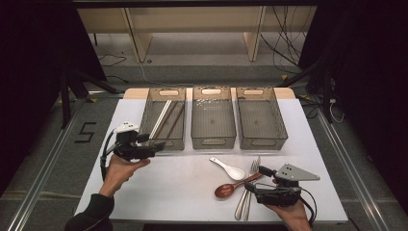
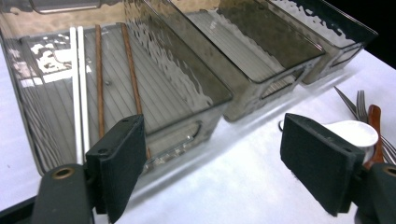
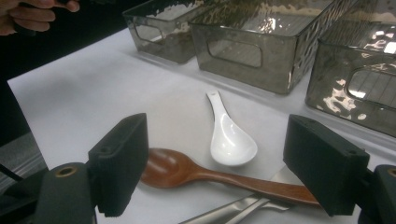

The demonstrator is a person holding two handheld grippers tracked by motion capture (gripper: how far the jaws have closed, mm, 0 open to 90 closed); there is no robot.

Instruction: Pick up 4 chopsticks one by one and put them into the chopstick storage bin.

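Observation:
Three smoky clear bins stand in a row at the back. The left bin (image 1: 166, 144) holds white chopsticks (image 1: 160, 119) (image 2: 79, 84) and brown chopsticks (image 1: 174, 119) (image 2: 130, 70). My left gripper (image 1: 153, 141) (image 2: 212, 140) hovers at that bin's near wall, open, nothing between its jaws. A white ceramic spoon (image 1: 230, 169) (image 3: 231, 140), a wooden spoon (image 1: 231, 188) (image 3: 187, 170) and metal forks (image 1: 248, 197) (image 3: 233, 210) lie at the front right. My right gripper (image 1: 257, 178) (image 3: 215, 135) is open just behind them, its jaws standing either side of the wooden spoon's handle, apart from it.
The middle bin (image 1: 213, 142) and the right bin (image 1: 262, 142) hold nothing. A white sheet (image 1: 183, 187) covers the table; its front edge runs close under both hands. Floor, cables and shelf legs lie beyond the bins.

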